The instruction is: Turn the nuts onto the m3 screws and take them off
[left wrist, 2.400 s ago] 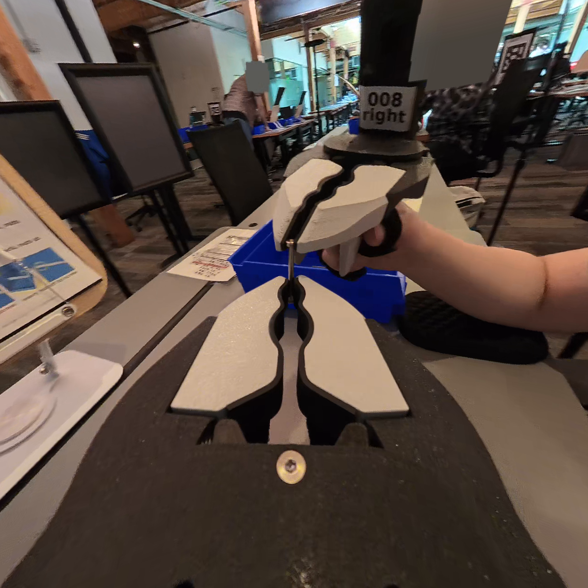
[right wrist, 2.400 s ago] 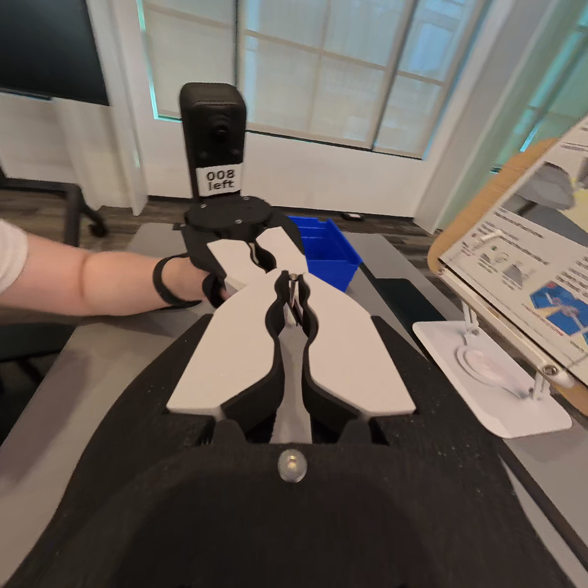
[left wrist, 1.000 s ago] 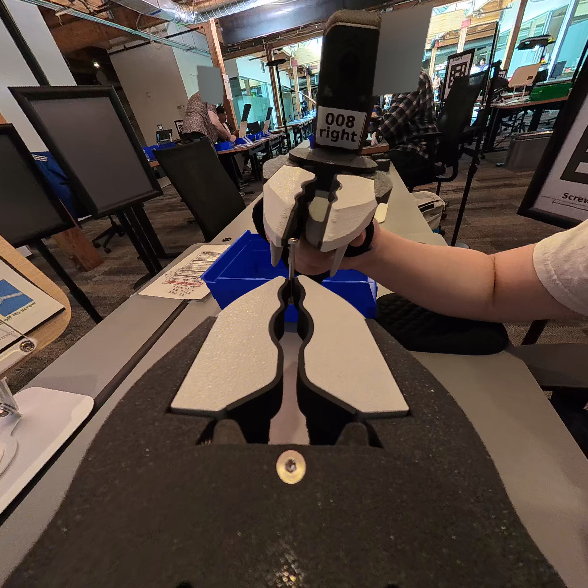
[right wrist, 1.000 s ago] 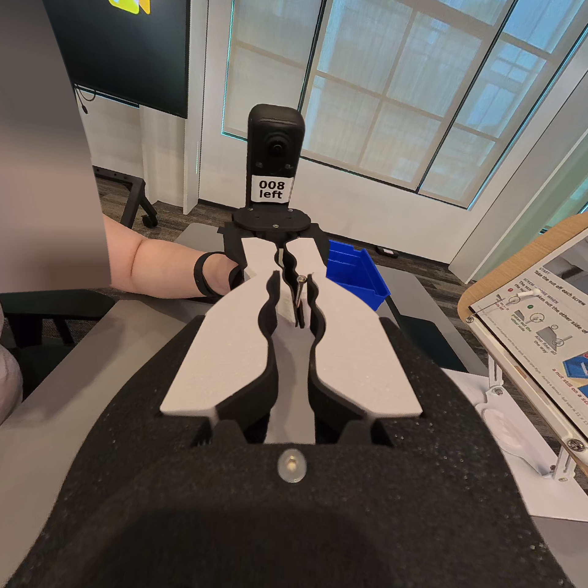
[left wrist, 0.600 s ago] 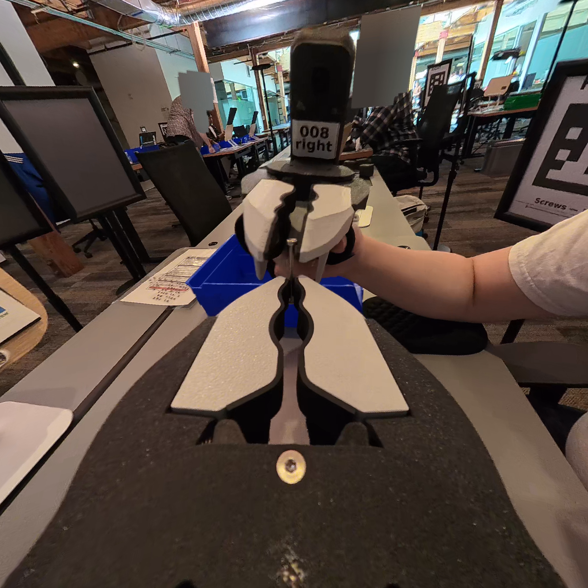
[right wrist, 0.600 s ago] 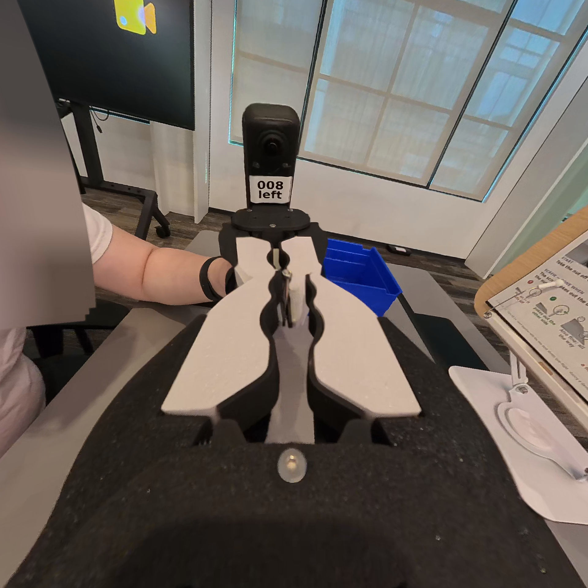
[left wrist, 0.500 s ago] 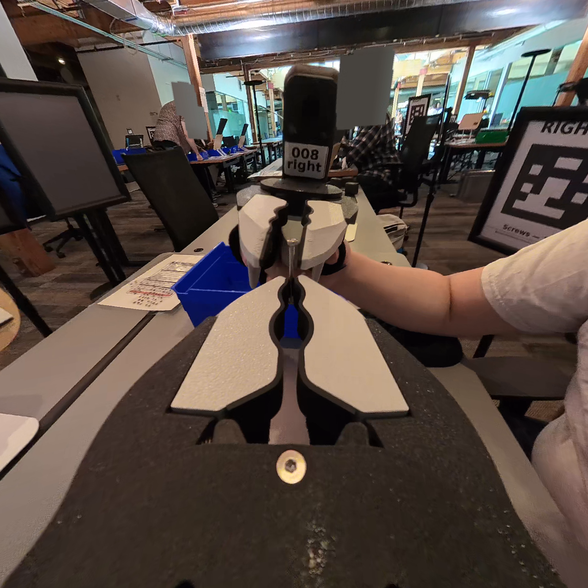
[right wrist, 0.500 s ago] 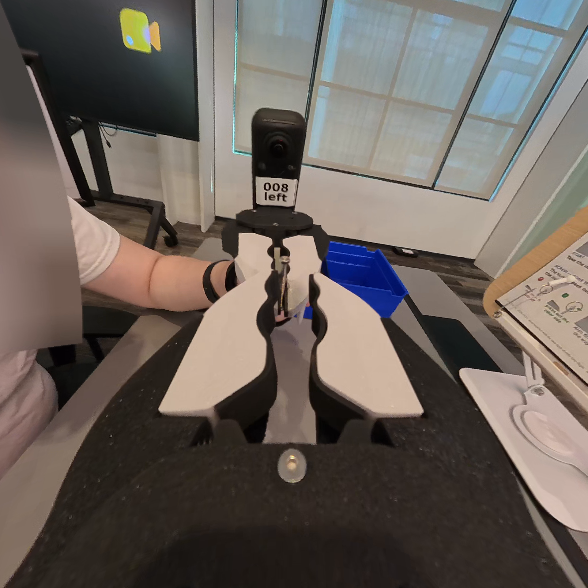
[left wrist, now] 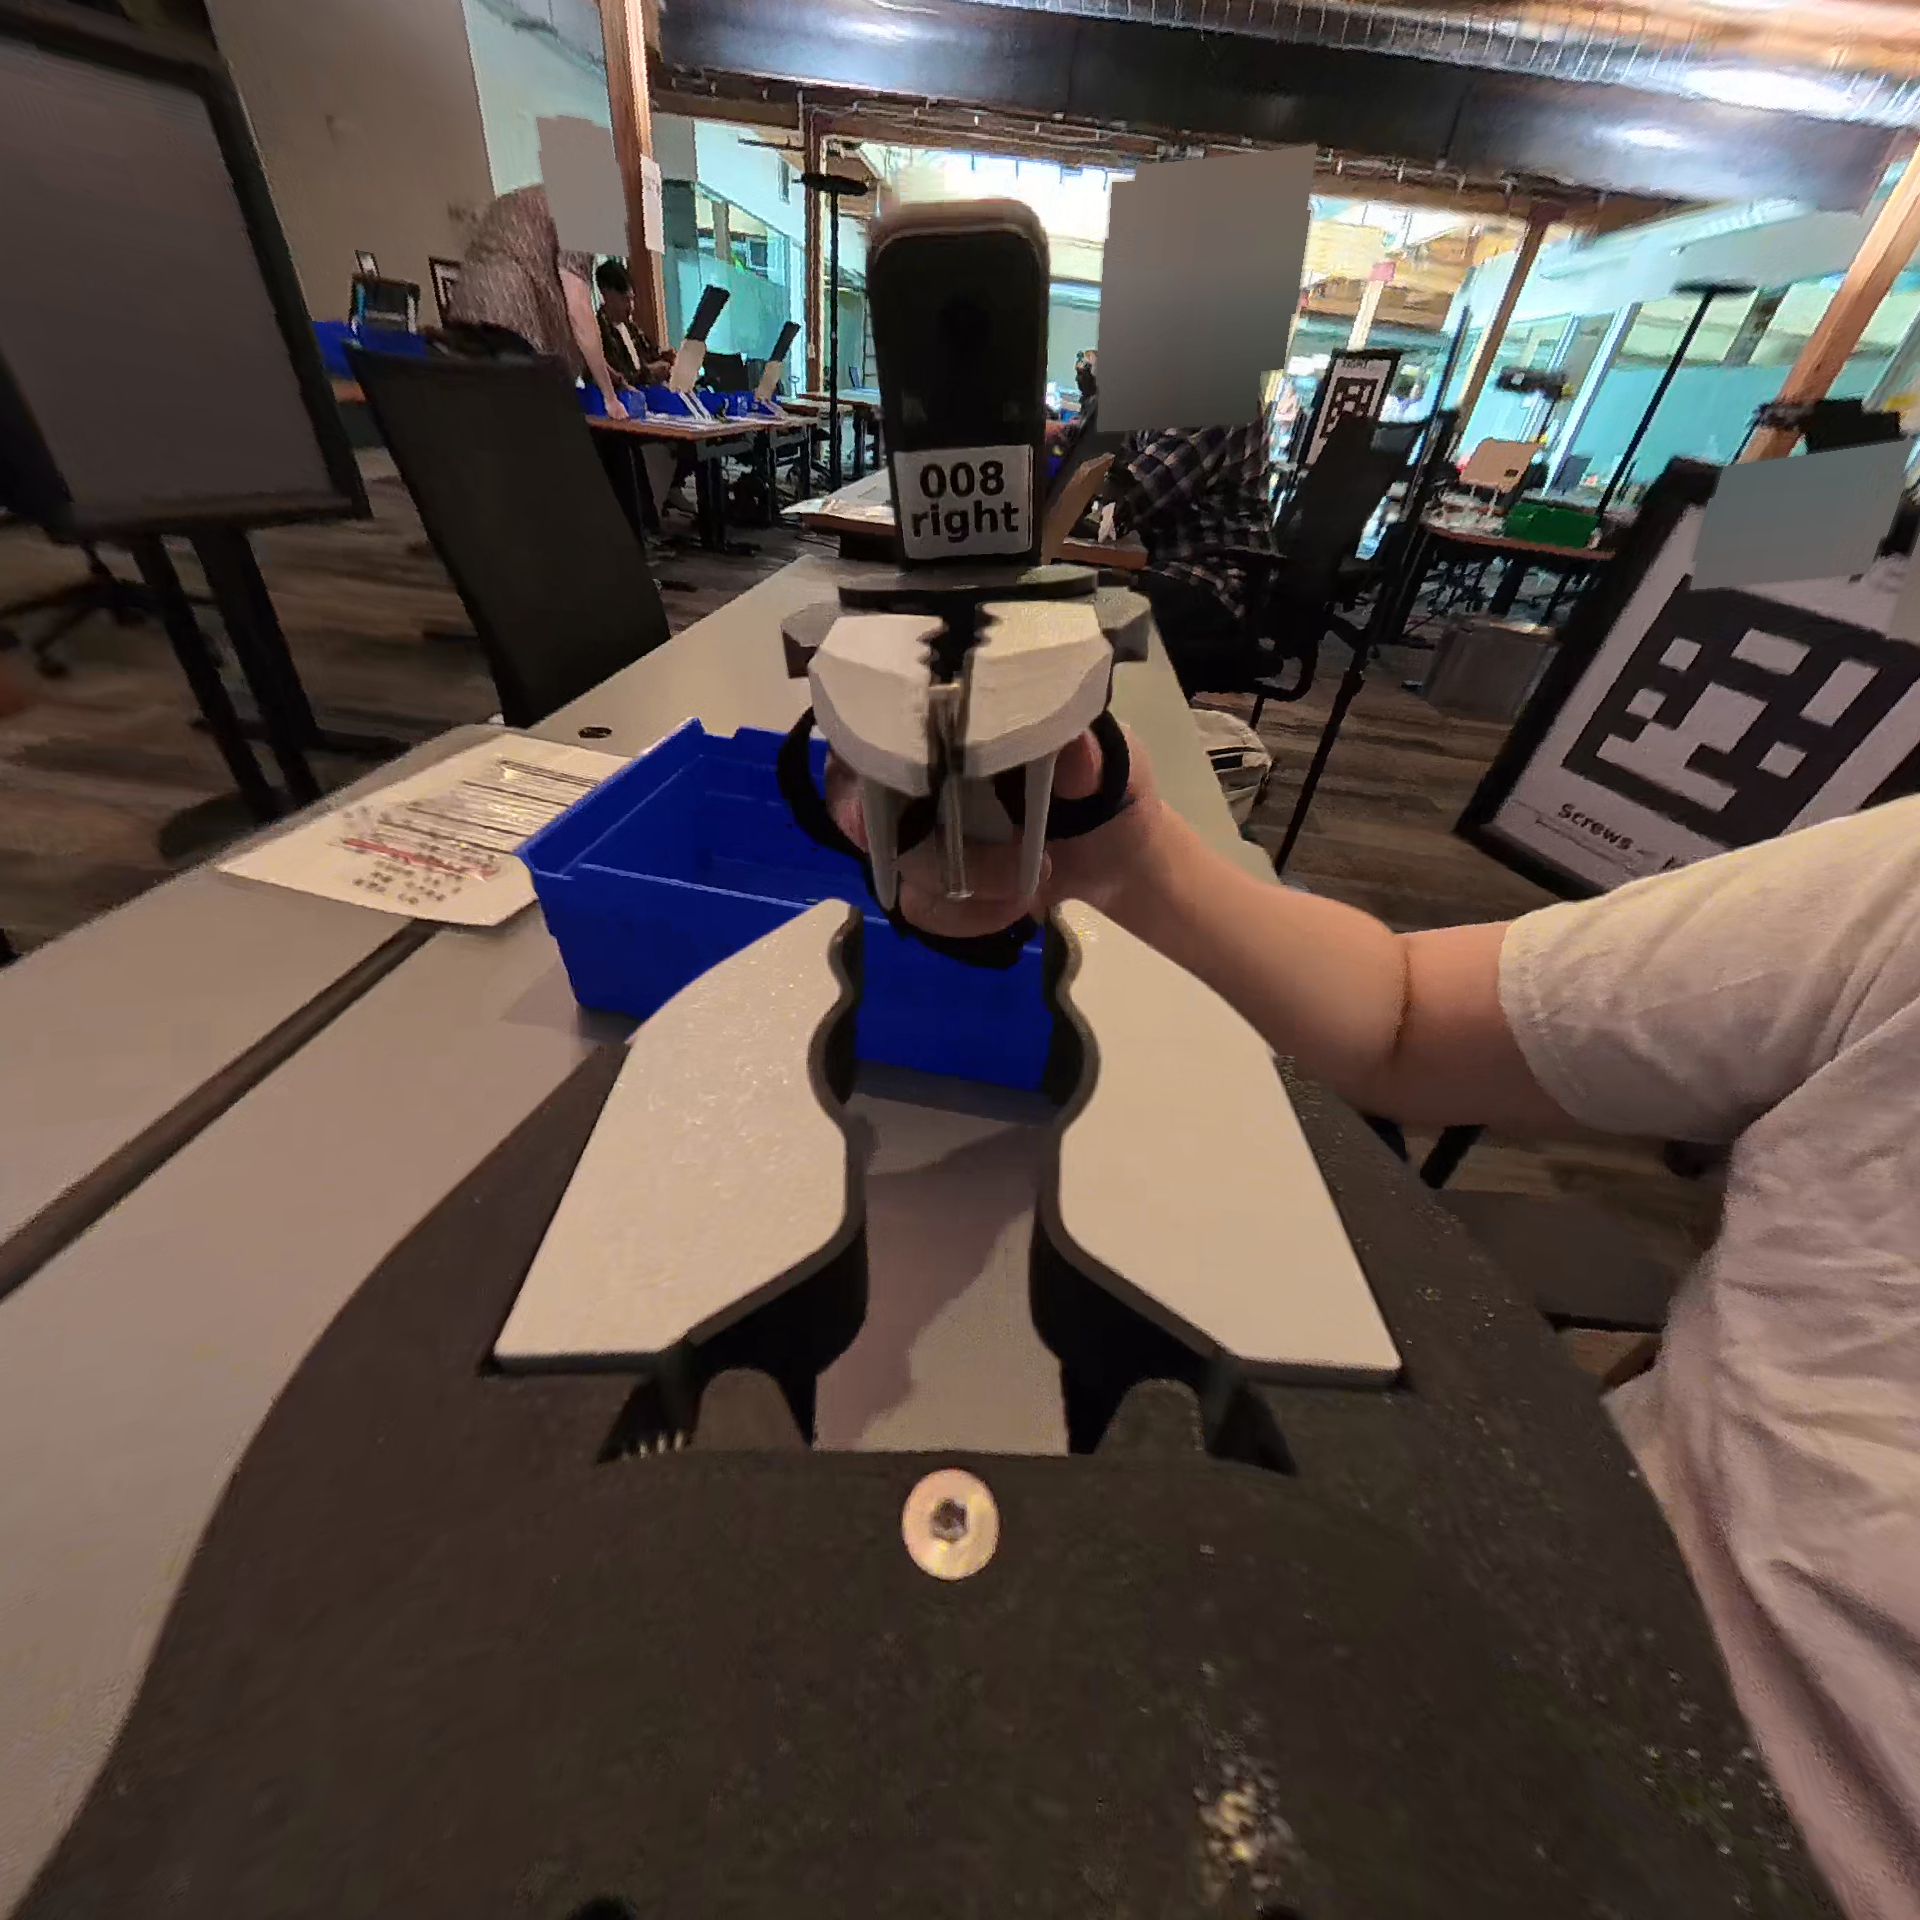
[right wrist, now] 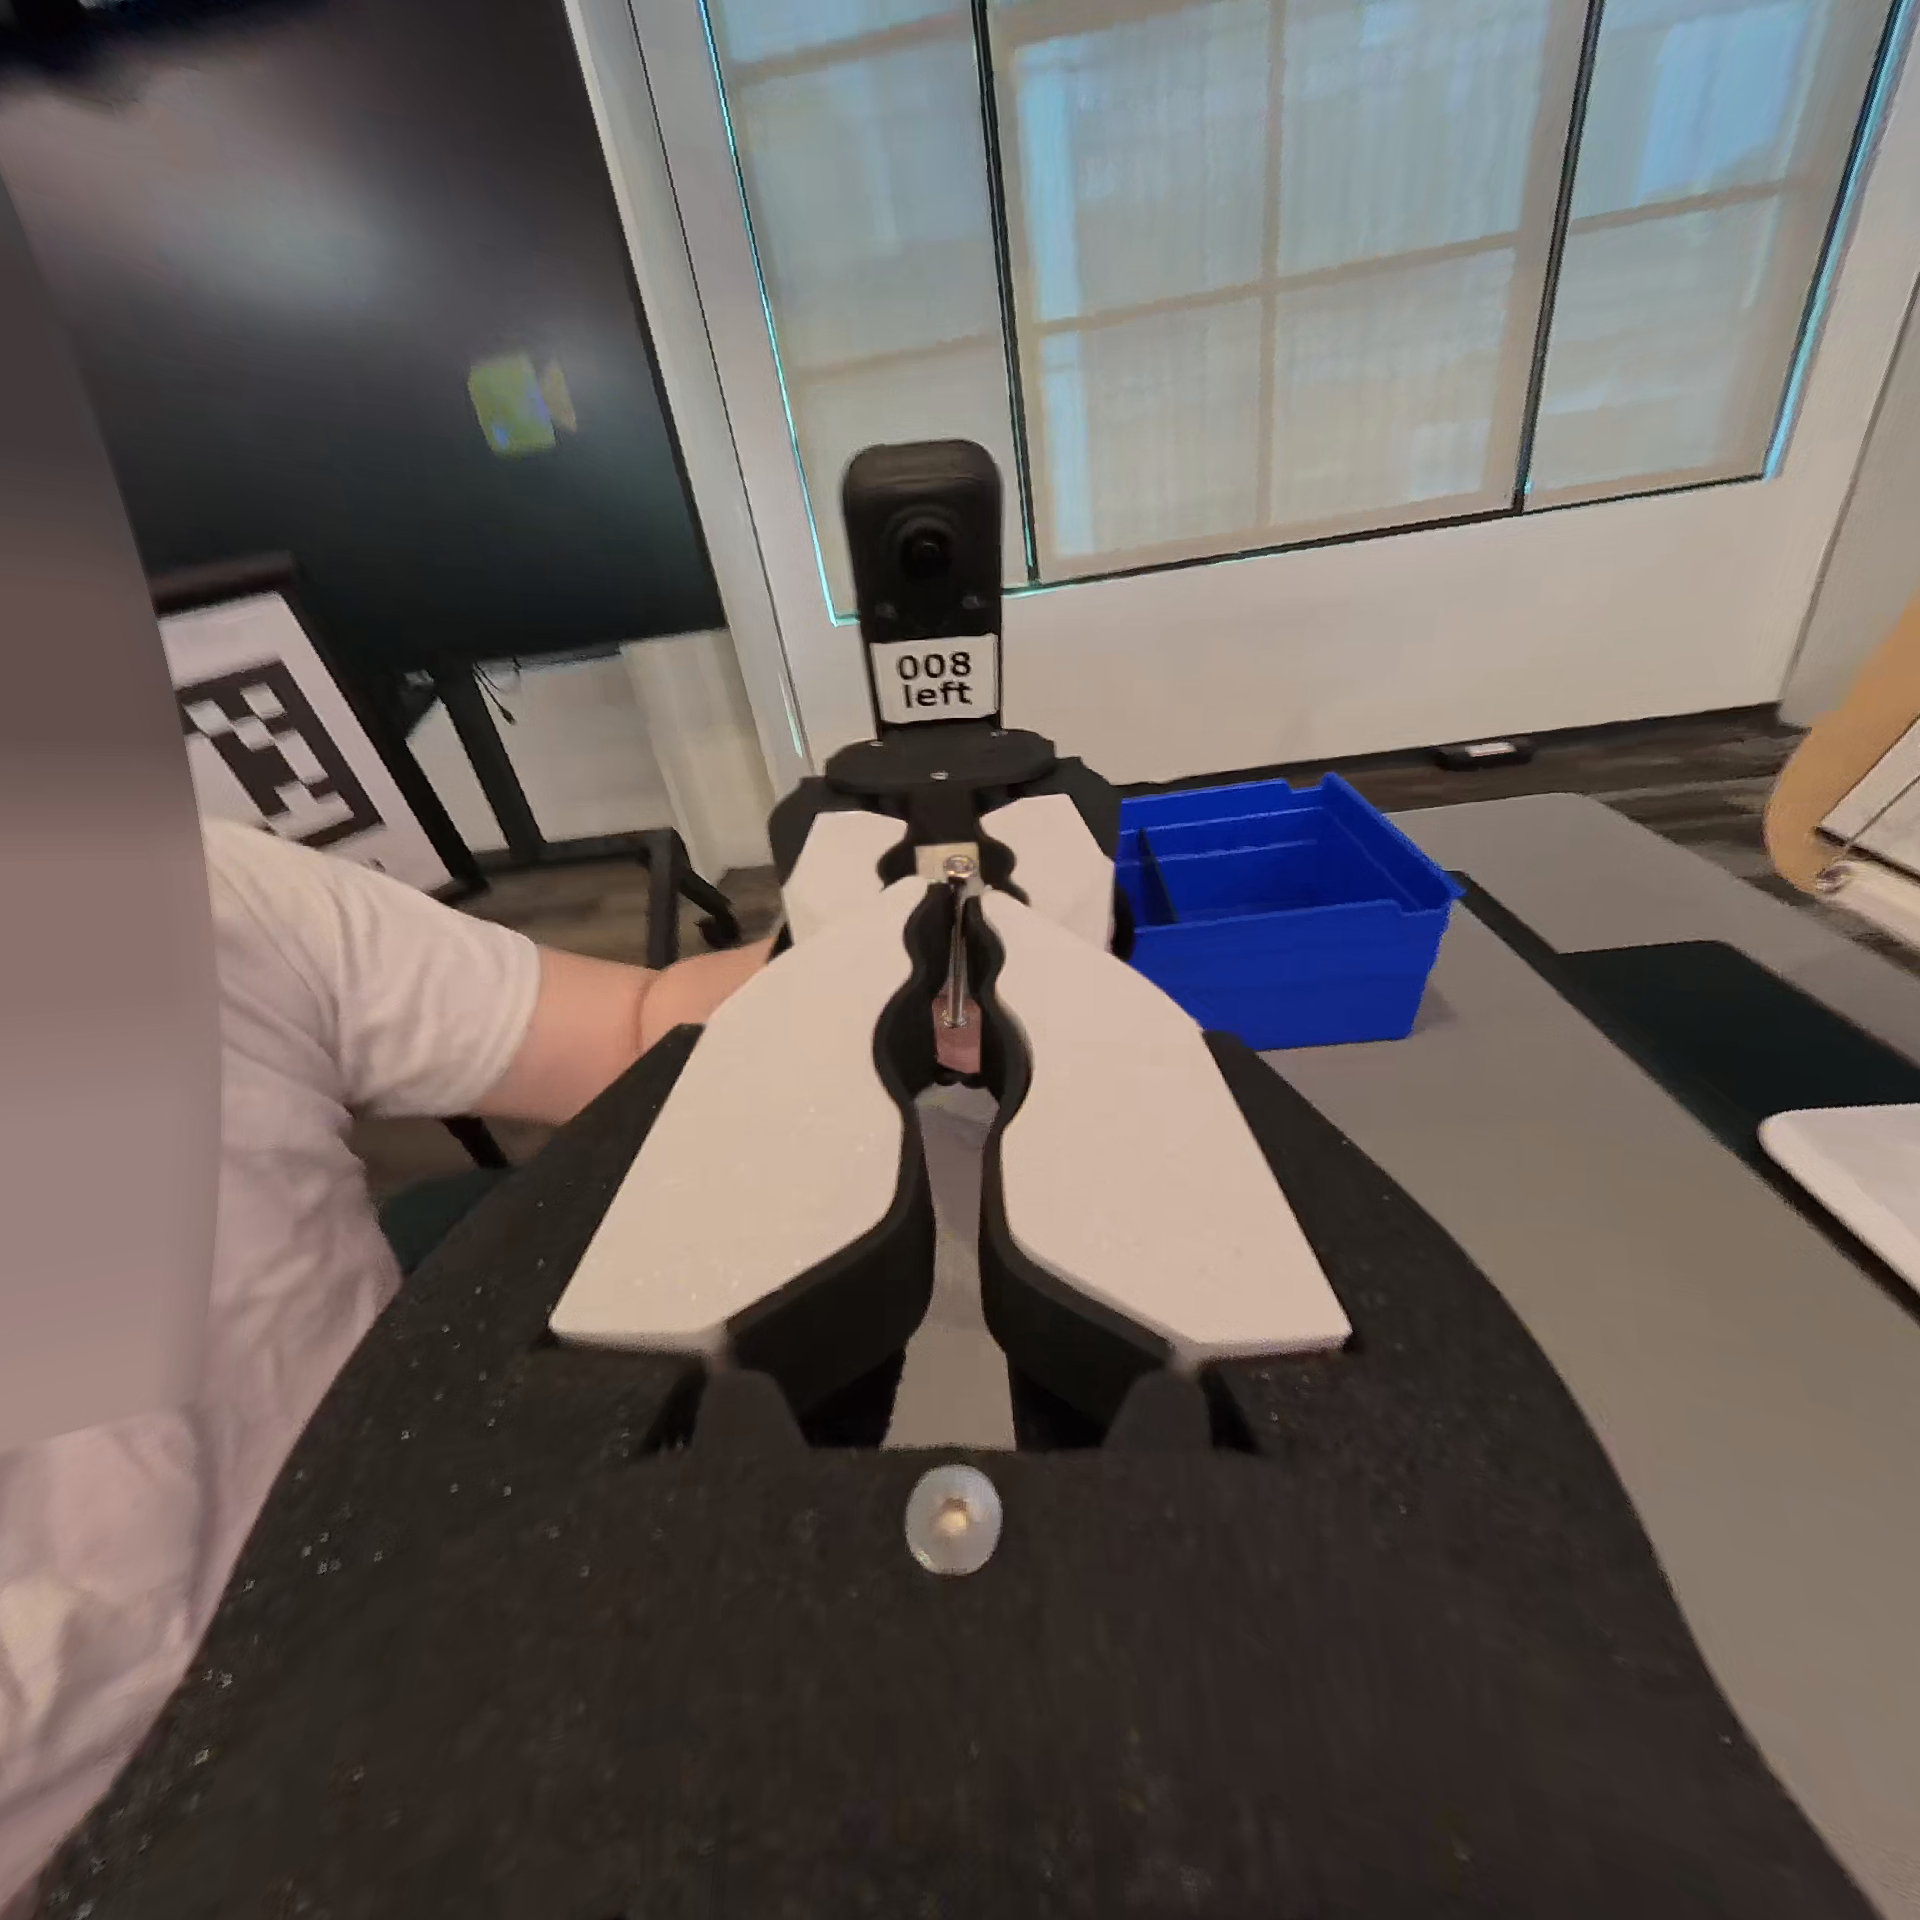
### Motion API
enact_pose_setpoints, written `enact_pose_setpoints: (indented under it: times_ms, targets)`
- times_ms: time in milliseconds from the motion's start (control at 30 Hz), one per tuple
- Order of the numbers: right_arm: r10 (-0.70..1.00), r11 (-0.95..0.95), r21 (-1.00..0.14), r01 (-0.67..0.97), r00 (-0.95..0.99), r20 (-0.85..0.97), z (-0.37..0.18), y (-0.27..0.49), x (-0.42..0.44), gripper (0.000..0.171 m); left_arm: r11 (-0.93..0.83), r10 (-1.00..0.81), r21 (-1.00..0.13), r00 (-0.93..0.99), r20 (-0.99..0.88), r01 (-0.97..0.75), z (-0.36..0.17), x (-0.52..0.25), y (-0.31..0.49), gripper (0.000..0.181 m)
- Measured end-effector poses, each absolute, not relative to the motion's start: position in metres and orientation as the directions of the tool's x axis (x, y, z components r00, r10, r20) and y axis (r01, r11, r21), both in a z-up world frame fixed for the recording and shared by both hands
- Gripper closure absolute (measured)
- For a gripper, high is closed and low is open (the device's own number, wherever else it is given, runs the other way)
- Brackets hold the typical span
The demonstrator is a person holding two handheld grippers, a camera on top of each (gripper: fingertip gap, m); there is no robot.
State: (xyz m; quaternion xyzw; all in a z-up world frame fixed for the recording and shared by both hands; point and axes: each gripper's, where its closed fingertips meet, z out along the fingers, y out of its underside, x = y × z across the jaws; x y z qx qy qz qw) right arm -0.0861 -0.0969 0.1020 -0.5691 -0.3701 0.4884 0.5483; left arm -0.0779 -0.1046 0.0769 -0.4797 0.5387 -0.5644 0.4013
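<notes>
The left gripper (left wrist: 948,935) is held with its fingers spread wide and nothing between them. Just beyond, a long thin screw (right wrist: 954,951) is pinched upright between the closed fingers of the right gripper (right wrist: 954,904). Farther off, a blue bin (left wrist: 727,883) is seen on the grey table (left wrist: 208,1039).

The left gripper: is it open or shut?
Open. In its own view the left gripper has its fingers spread wide with nothing between them; the screw sits in the right gripper.
</notes>
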Motion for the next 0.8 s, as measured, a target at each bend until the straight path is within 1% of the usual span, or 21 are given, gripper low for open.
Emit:
enact_pose_setpoints:
  times_ms: [67, 100, 200, 233, 333, 433, 600, 800]
  targets:
    - [0.952, -0.155, -0.98, -0.128, 0.246, -0.183, 0.101, -0.094, -0.083, 0.169, -0.212, -0.944, -0.975, -0.244, 0.221, -0.062, 0.081, -0.081, -0.101, 0.141]
    - [0.947, -0.165, -0.979, -0.122, 0.256, -0.192, 0.099, -0.092, -0.083, 0.169, -0.26, -0.926, -0.963, -0.265, 0.269, -0.069, 0.081, -0.081, -0.1, 0.141]
    - [0.945, -0.205, -0.974, -0.1, 0.239, -0.224, 0.093, -0.093, -0.09, 0.169, -0.325, -0.9, -0.942, -0.278, 0.335, -0.082, 0.077, -0.079, -0.097, 0.144]
    - [0.94, -0.222, -0.971, -0.089, 0.246, -0.237, 0.09, -0.091, -0.092, 0.168, -0.336, -0.893, -0.938, -0.288, 0.346, -0.085, 0.076, -0.079, -0.098, 0.149]
    - [0.93, -0.273, -0.959, -0.074, 0.236, -0.283, 0.083, -0.091, -0.097, 0.169, -0.31, -0.89, -0.942, -0.31, 0.335, -0.128, 0.069, -0.077, -0.105, 0.165]
    - [0.926, -0.299, -0.953, -0.056, 0.225, -0.304, 0.08, -0.092, -0.099, 0.169, -0.304, -0.89, -0.944, -0.314, 0.331, -0.13, 0.067, -0.077, -0.105, 0.178]
    - [0.918, -0.314, -0.948, -0.05, 0.237, -0.317, 0.077, -0.09, -0.099, 0.169, -0.33, -0.875, -0.931, -0.321, 0.363, -0.153, 0.064, -0.076, -0.104, 0.179]
    - [0.917, -0.313, -0.949, -0.035, 0.25, -0.312, 0.074, -0.088, -0.099, 0.169, -0.304, -0.886, -0.935, -0.306, 0.348, -0.184, 0.058, -0.075, -0.104, 0.18]
